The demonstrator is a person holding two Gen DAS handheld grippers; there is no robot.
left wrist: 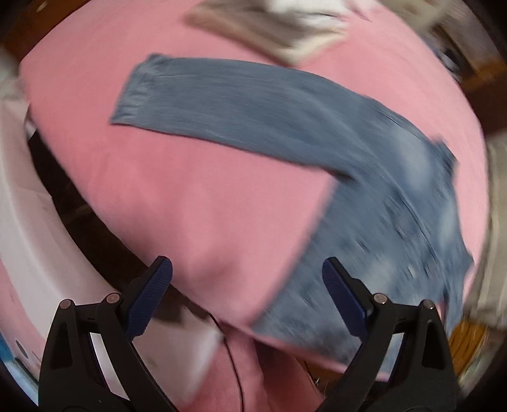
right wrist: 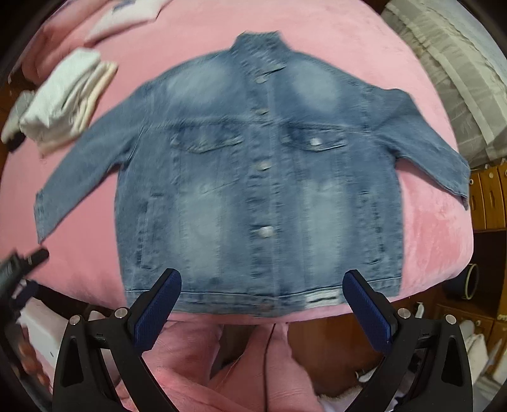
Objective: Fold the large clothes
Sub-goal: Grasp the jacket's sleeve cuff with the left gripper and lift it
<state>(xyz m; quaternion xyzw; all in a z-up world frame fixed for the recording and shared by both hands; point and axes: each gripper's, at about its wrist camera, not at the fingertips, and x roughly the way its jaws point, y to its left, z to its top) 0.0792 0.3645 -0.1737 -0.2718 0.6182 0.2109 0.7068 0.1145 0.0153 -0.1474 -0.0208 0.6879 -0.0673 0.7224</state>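
A blue denim jacket (right wrist: 253, 177) lies flat and buttoned, front up, on a pink blanket (right wrist: 396, 57), with both sleeves spread out to the sides. My right gripper (right wrist: 263, 285) hangs open just above the jacket's bottom hem, holding nothing. In the left wrist view the jacket's left sleeve (left wrist: 240, 107) stretches across the blanket and the body (left wrist: 396, 241) fills the lower right. My left gripper (left wrist: 247, 272) is open over bare pink blanket beside that lower corner, holding nothing. The left wrist view is blurred by motion.
A stack of folded white and cream clothes (right wrist: 63, 98) sits at the left of the blanket, also seen as folded clothes (left wrist: 269, 28) at the top. A grey ruffled cover (right wrist: 450, 63) lies at the right. White boxes (left wrist: 28, 222) stand beside the bed. Wooden drawers (right wrist: 488, 196) are at the right.
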